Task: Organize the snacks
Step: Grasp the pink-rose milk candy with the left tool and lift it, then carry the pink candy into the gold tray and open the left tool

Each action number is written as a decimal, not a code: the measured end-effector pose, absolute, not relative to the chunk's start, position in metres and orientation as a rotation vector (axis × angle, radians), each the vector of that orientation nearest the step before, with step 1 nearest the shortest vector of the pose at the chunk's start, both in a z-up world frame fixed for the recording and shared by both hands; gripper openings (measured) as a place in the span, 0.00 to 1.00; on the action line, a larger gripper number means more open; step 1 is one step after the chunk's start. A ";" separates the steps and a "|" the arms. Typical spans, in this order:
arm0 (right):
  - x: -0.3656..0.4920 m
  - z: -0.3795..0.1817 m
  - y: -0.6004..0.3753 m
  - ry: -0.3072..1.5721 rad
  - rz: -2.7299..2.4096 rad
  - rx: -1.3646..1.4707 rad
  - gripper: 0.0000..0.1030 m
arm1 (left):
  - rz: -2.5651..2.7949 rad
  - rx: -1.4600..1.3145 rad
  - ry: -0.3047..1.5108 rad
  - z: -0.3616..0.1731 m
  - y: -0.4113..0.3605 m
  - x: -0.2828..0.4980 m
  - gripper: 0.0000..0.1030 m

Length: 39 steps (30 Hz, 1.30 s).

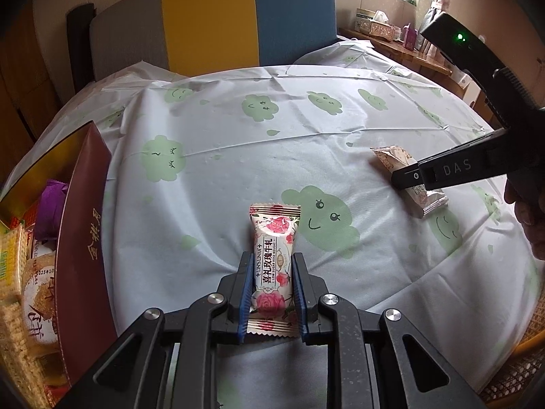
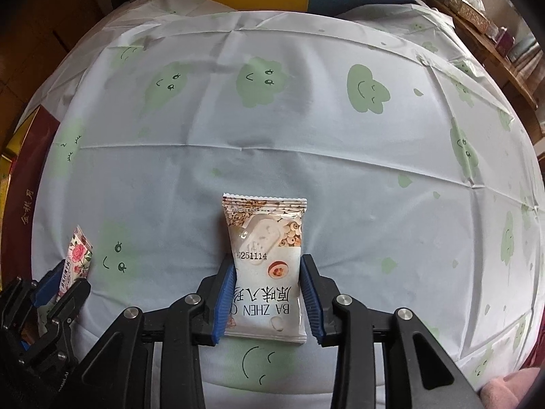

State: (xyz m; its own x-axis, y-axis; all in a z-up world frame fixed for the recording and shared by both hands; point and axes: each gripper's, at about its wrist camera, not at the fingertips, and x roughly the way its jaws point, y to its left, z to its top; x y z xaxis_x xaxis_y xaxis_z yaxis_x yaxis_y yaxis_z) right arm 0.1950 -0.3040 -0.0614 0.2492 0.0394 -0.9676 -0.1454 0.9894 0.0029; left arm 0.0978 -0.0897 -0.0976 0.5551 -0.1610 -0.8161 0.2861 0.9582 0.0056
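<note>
A rose-printed nougat packet (image 1: 274, 235) lies lengthwise on the cloud-print tablecloth (image 1: 306, 129). My left gripper (image 1: 272, 259) is shut on it, blue pads (image 1: 246, 293) pressing both long sides. To the right, my right gripper (image 1: 405, 179) comes down onto a beige cake packet (image 1: 431, 201). In the right wrist view that beige packet (image 2: 264, 235) sits between the blue pads (image 2: 224, 300) of the right gripper (image 2: 267, 262), which is shut on its lower half. The left gripper (image 2: 68, 272) with the rose packet (image 2: 80, 248) shows at the lower left.
A maroon gift box (image 1: 85, 225) stands at the table's left edge, with several wrapped snacks (image 1: 34, 272) inside; it also shows as the maroon box (image 2: 24, 184). A colour-block chair back (image 1: 211, 17) is behind the table. A shelf with a tissue box (image 1: 378, 20) is at far right.
</note>
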 end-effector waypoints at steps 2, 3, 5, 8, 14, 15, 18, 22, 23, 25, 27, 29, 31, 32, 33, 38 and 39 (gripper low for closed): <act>0.193 -0.061 -0.298 1.296 0.129 -0.137 0.34 | -0.261 0.144 0.954 -0.097 -0.090 0.098 0.21; 0.191 -0.060 -0.295 1.287 0.131 -0.159 0.33 | -0.260 0.145 0.957 -0.096 -0.090 0.099 0.20; 0.189 -0.061 -0.290 1.274 0.133 -0.197 0.33 | -0.261 0.143 0.962 -0.095 -0.090 0.098 0.20; 0.186 -0.063 -0.289 1.268 0.133 -0.213 0.34 | -0.260 0.147 0.964 -0.096 -0.090 0.098 0.20; 0.180 -0.066 -0.285 1.253 0.124 -0.205 0.34 | -0.249 0.162 0.975 -0.095 -0.091 0.097 0.19; 0.180 -0.066 -0.283 1.251 0.123 -0.207 0.34 | -0.245 0.163 0.975 -0.094 -0.090 0.096 0.19; 0.179 -0.066 -0.285 1.243 0.122 -0.224 0.34 | -0.234 0.155 0.975 -0.092 -0.087 0.093 0.19; 0.172 -0.066 -0.276 1.218 0.120 -0.295 0.33 | -0.225 0.142 0.970 -0.088 -0.080 0.087 0.19; 0.171 -0.067 -0.274 1.211 0.118 -0.311 0.33 | -0.225 0.141 0.964 -0.085 -0.079 0.085 0.19; 0.168 -0.066 -0.270 1.206 0.114 -0.322 0.33 | -0.230 0.136 0.951 -0.080 -0.077 0.081 0.19; 0.167 -0.066 -0.269 1.205 0.113 -0.319 0.33 | -0.238 0.132 0.939 -0.075 -0.075 0.077 0.19; 0.166 -0.066 -0.268 1.205 0.115 -0.316 0.33 | -0.245 0.131 0.923 -0.070 -0.074 0.071 0.19; 0.165 -0.065 -0.267 1.204 0.114 -0.316 0.33 | -0.258 0.116 0.910 -0.063 -0.072 0.065 0.19; 0.166 -0.065 -0.268 1.202 0.114 -0.319 0.33 | -0.264 0.116 0.899 -0.060 -0.071 0.061 0.19; 0.166 -0.066 -0.268 1.201 0.115 -0.322 0.33 | -0.267 0.118 0.888 -0.056 -0.070 0.057 0.19; 0.165 -0.065 -0.269 1.199 0.114 -0.324 0.33 | -0.264 0.094 0.867 -0.042 -0.056 0.044 0.19; 0.165 -0.065 -0.268 1.199 0.113 -0.327 0.33 | -0.260 0.089 0.870 -0.040 -0.053 0.042 0.19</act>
